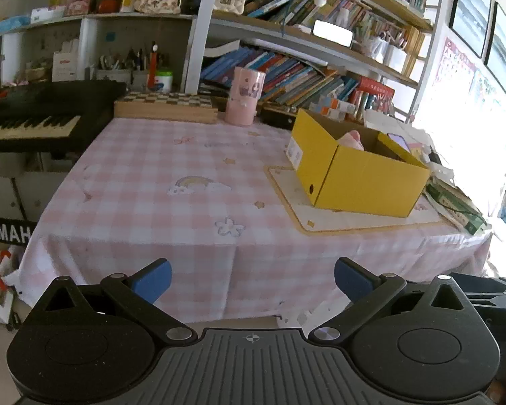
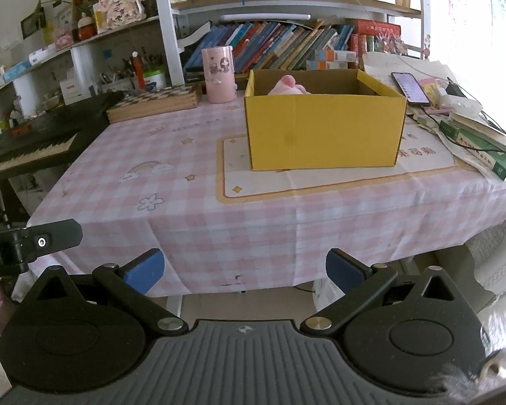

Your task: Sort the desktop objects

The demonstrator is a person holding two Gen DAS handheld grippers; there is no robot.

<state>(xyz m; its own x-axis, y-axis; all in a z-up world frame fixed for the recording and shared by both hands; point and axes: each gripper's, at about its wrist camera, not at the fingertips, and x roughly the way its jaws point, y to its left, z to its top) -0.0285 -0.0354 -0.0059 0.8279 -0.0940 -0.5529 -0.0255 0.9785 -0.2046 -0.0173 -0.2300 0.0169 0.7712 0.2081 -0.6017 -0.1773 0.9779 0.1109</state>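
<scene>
A yellow cardboard box (image 1: 361, 173) (image 2: 324, 128) stands open on a cream mat (image 2: 320, 179) on the pink checked tablecloth. A pink soft toy (image 1: 350, 140) (image 2: 288, 87) pokes up inside it. A pink cylindrical holder (image 1: 243, 96) (image 2: 218, 74) stands at the back of the table. My left gripper (image 1: 252, 280) is open and empty, held off the table's front edge. My right gripper (image 2: 244, 270) is also open and empty, in front of the table and facing the box.
A wooden chessboard box (image 1: 165, 106) (image 2: 155, 101) lies at the back left. A black keyboard (image 1: 33, 118) (image 2: 33, 138) stands left of the table. A phone (image 2: 410, 87), cables and books (image 2: 479, 148) crowd the right edge. Bookshelves (image 2: 286, 47) rise behind.
</scene>
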